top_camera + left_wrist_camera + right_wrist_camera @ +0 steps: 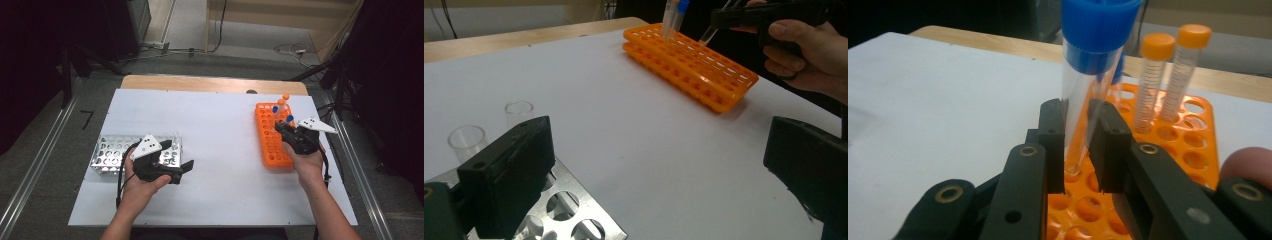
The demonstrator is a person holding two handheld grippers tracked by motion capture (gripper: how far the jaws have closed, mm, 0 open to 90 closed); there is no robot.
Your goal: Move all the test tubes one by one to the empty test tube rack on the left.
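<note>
White table (pixel 220 150), orange rack (pixel 267 145) near right edge

I see the white table (pixel 220 150) evenly and brightly lit from overhead, with the room around it falling into near black. Shadows beneath my hands are short and soft. The high view is grainy and slightly soft. In my right gripper view, the blue-capped tube (pixel 1088 85) is blurred up close, and the black jaws lose detail.
</note>
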